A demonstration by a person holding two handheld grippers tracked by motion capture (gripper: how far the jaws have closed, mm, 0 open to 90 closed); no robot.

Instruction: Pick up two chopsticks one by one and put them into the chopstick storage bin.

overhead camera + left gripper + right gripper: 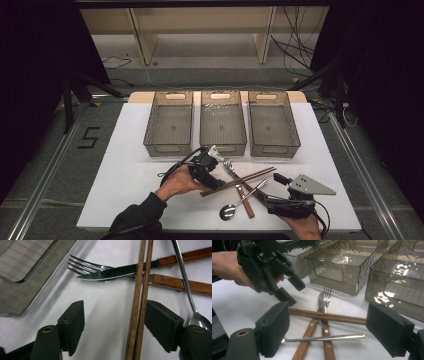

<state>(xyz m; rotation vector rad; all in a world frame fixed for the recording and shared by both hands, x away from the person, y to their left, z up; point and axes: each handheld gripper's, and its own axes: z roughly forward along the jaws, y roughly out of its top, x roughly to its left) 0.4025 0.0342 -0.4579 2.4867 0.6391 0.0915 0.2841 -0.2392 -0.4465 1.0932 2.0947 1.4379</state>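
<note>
While the left gripper (113, 322) straddles the chopsticks (140, 300) with jaws apart and pads clear of the wood, we hold nothing. They lie on the counter (125, 170) across fork (85, 266) and knife (120, 272), at 6 o'clock of the middle bin (223, 122). Our right gripper (327, 330) stands wide, empty.

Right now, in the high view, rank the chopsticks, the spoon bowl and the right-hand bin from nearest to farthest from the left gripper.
1. Chopsticks: their near end lies between the jaws of the left gripper.
2. Spoon bowl: lower right of the gripper, toward the table's near edge.
3. Right-hand bin: far side of the table, upper right.
</note>
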